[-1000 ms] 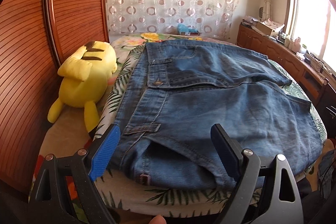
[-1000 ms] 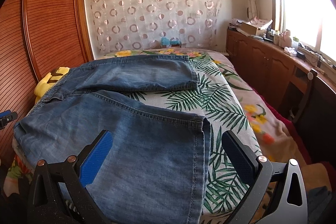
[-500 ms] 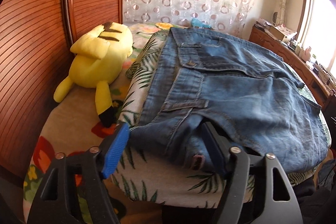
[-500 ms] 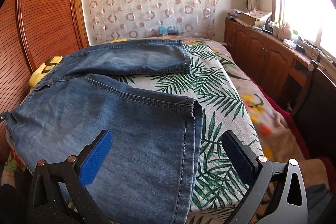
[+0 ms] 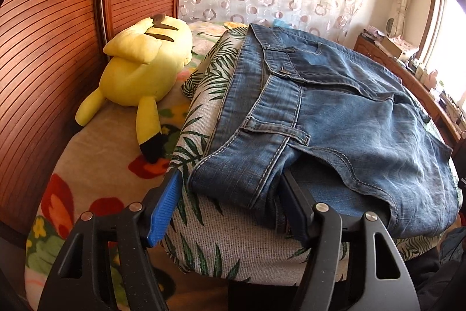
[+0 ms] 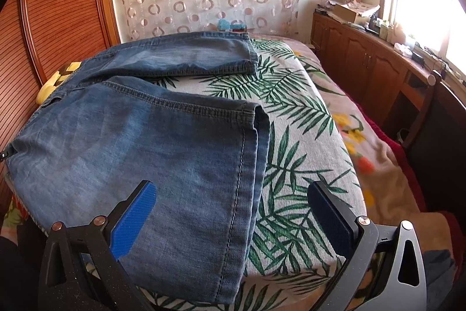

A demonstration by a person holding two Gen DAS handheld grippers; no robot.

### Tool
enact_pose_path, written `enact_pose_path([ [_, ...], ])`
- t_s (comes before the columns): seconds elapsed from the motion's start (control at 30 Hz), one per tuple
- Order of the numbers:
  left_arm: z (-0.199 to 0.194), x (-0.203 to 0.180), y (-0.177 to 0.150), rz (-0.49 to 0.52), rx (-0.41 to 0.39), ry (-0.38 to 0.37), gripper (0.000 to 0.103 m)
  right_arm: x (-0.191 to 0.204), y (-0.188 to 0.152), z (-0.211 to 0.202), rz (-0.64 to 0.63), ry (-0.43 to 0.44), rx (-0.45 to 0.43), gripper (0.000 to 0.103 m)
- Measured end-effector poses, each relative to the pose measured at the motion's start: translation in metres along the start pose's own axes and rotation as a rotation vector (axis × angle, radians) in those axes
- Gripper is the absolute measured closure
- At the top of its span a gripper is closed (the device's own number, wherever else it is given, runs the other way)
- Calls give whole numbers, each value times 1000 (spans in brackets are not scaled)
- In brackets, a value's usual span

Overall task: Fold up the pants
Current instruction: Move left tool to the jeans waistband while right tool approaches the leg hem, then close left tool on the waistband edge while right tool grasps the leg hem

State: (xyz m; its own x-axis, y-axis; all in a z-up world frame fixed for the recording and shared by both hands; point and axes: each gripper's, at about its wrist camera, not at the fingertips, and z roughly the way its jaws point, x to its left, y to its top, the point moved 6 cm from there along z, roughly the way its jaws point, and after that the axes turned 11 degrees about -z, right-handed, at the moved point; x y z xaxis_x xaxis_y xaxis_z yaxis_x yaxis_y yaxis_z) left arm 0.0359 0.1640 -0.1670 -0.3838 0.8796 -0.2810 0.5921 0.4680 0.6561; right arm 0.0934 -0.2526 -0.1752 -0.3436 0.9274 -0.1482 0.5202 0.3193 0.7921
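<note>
- Jeans are spread flat on the leaf-print cover on the bed, waistband toward the plush, legs running the other way.
- Left gripper is at the near waistband corner, jaws closing with the denim between them; right finger is tucked under the fabric, blue left pad isn't touching yet.
- Right gripper hangs over the near leg's hem, jaws wide apart, gripping nothing.
</note>
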Motion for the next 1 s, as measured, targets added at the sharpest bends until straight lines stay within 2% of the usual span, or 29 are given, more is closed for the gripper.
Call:
enact_pose_path([
  [0.07, -1, -1, 0, -5, -6, -14, 45, 0, -3, -1, -5, 8, 11, 0],
  [0.2, -7, -4, 1, -14, -25, -52, 63, 1, -6, -1, -8, 24, 31, 3],
  [0.4, -19, -15, 7, -13, -66, -88, 80, 2, -11, -7, -9, 37, 40, 12],
  [0.57, -33, -27, 15, 9, -104, -102, 83, -4, -15, -12, -12, 35, 42, 19],
  [0.87, -31, -29, 18, 5, -106, -93, 83, -7, -18, -21, -18, 57, 61, 28],
  [0.97, -32, -33, 23, 5, -112, -92, 85, -7, -20, -24, -26, 50, 58, 38],
  [1.0, -32, -36, 24, 9, -115, -93, 87, -7, -20, -26, -28, 49, 56, 46],
])
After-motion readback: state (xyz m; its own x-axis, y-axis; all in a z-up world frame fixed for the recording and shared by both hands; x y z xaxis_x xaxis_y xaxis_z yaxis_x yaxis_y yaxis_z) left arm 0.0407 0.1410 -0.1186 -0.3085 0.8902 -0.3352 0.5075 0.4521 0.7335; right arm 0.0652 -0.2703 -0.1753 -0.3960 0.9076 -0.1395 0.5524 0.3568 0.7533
